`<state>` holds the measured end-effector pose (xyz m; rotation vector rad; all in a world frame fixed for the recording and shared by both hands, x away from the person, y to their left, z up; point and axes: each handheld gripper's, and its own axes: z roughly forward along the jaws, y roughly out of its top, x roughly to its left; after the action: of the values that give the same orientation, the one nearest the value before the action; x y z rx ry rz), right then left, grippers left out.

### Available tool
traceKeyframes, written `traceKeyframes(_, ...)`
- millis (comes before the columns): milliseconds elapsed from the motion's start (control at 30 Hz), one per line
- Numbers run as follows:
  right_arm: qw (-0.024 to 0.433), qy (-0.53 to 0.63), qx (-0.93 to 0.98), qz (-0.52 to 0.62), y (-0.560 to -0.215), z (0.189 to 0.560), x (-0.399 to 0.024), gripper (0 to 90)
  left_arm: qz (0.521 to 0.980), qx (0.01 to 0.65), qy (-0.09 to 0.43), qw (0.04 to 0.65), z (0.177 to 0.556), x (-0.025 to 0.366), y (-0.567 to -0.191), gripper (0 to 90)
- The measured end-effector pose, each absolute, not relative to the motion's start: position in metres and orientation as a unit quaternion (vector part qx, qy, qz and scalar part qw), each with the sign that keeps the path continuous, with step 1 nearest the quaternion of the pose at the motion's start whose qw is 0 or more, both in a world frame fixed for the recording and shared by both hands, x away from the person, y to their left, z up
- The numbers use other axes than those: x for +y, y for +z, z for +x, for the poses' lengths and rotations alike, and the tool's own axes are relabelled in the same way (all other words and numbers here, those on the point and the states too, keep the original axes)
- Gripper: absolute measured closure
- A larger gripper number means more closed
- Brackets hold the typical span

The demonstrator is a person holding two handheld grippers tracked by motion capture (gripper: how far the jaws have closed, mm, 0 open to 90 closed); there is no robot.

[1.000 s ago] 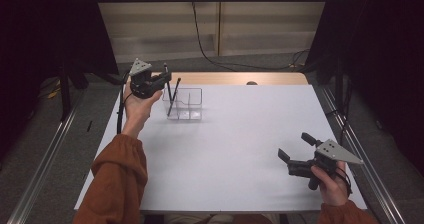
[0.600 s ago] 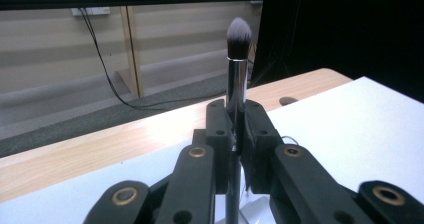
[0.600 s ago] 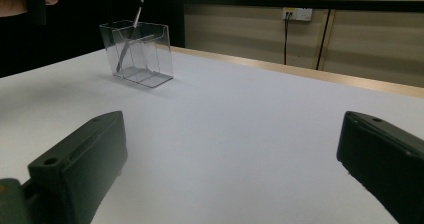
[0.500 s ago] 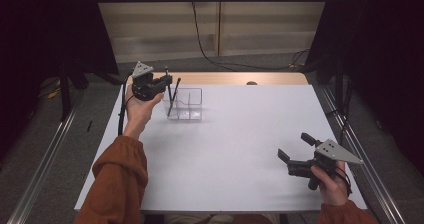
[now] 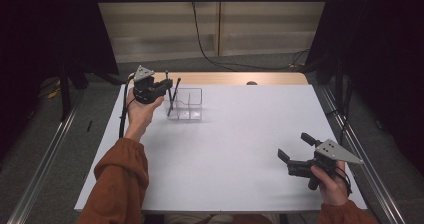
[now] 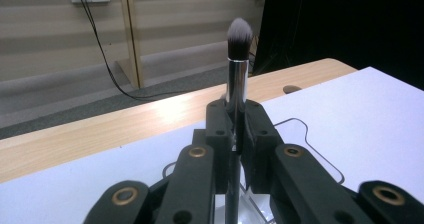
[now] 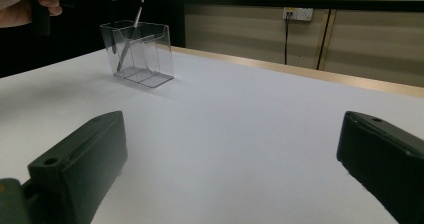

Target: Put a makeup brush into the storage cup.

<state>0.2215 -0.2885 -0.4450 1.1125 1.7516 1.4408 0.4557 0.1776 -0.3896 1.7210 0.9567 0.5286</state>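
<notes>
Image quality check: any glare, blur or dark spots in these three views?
High view: sharp, evenly lit table, surroundings black. Left gripper view: brush bristles sharp, bright glare on its ferrule and the wood edge. Right gripper view: near jaws blurred, clear box in focus, faint shadow beside it.

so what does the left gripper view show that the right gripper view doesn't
Left gripper view alone: the left gripper shut on a makeup brush with a chrome ferrule and soft grey bristles, tip up. Right gripper view alone: the right gripper with jaws wide apart over bare white tabletop, and a thin brush leaning inside the organiser. Both: the clear plastic compartment organiser and the pale wooden table edge.
</notes>
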Motion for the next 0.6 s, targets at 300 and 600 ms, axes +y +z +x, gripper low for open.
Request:
traceKeyframes(300, 0.302, 0.544, 0.660, 0.421, -0.4450, 0.2214, -0.2881, 0.0, 0.723, 0.398, 0.223, 0.518, 0.4561, 0.1760, -0.3922, 83.6)
traceKeyframes(600, 0.301, 0.544, 0.661, 0.420, -0.4451, 0.2215, -0.2879, 0.0, 0.722, 0.402, 0.219, 0.519, 0.4562, 0.1769, -0.3975, 76.2)
